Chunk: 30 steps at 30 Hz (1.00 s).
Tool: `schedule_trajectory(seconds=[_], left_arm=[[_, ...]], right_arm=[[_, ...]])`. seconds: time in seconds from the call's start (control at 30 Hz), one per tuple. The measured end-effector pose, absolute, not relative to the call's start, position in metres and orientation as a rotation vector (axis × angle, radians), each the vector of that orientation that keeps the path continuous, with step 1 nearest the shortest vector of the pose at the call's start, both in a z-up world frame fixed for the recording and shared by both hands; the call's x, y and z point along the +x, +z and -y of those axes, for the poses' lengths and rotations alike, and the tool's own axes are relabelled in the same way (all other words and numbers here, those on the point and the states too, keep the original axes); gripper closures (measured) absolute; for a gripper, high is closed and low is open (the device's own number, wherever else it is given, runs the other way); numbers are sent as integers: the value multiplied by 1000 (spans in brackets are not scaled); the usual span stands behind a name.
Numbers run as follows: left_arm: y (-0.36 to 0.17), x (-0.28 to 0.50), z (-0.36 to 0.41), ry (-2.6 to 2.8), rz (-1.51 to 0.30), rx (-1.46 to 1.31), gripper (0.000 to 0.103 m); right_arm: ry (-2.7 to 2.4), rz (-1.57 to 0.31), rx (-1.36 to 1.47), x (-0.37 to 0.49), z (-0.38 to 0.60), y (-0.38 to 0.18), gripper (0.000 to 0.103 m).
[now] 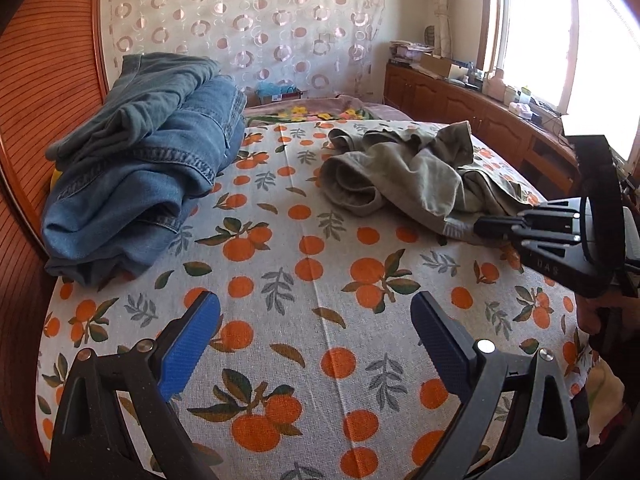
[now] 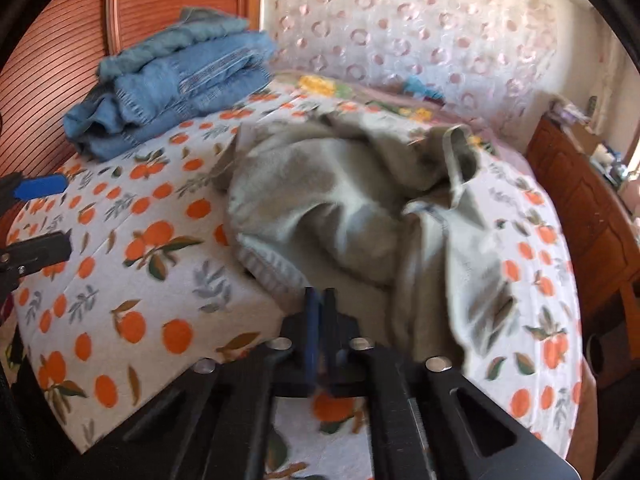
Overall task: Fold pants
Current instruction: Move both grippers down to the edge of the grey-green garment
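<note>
From the left wrist, the left gripper [image 1: 316, 332] is hanging wide open and empty over the bed sheet [image 1: 304, 272] with printed oranges. Soft, crumpled green pants [image 1: 400, 176] are lying ahead; the right gripper [image 1: 486, 226] is pinching their near edge. Folded jeans [image 1: 140, 168] are sitting stacked by the wooden headboard [image 1: 48, 80]. From the right wrist, the right gripper [image 2: 320, 304] is squeezing shut on the pants [image 2: 340, 200], with a curtain [image 2: 420, 20] hanging behind.

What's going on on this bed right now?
A person is working through folding pants with a handheld tool in each hand. The right tool is shut at the near edge of the crumpled olive pants; whether it pinches the cloth is hard to tell. The left tool hangs open over bare bedsheet, holding nothing. A stack of folded jeans sits by the headboard.
</note>
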State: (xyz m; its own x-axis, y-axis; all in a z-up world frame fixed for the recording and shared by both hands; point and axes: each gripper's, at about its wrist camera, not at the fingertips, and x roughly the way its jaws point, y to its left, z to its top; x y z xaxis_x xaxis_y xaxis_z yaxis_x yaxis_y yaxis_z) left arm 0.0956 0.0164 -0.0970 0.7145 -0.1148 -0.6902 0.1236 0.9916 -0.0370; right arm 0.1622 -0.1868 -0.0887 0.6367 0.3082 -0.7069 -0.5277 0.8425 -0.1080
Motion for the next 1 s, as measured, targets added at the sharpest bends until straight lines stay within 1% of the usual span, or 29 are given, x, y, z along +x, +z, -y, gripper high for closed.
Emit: schedule_trajectory(seconds=[0.1, 0.27, 0.43, 0.6, 0.73, 0.87, 0.93, 0.97, 1.0], left_arm=[[-99, 96, -17, -132, -769, 13, 6], [-101, 98, -16, -134, -773, 15, 6], [-99, 98, -13, -144, -763, 14, 6], [-98, 96, -12, -147, -759, 11, 6], [-96, 95, -9, -149, -753, 10, 6], [-96, 98, -4, -161, -755, 16, 6], [-94, 102, 1, -173, -750, 30, 6], [-93, 104, 3, -183, -748, 38, 6], [-93, 108, 8, -196, -747, 53, 10]], right_arm=[[455, -685, -280, 157, 199, -79, 103], [415, -596, -225, 130, 237, -47, 103], [307, -530, -187, 110, 282, -30, 103], [203, -570, -127, 95, 331, -34, 103], [211, -629, -119, 80, 339, -48, 103], [246, -623, -125, 58, 335, -48, 103], [258, -624, -128, 51, 335, -46, 102], [258, -625, -131, 47, 335, -46, 99], [255, -628, -134, 48, 337, -47, 92]])
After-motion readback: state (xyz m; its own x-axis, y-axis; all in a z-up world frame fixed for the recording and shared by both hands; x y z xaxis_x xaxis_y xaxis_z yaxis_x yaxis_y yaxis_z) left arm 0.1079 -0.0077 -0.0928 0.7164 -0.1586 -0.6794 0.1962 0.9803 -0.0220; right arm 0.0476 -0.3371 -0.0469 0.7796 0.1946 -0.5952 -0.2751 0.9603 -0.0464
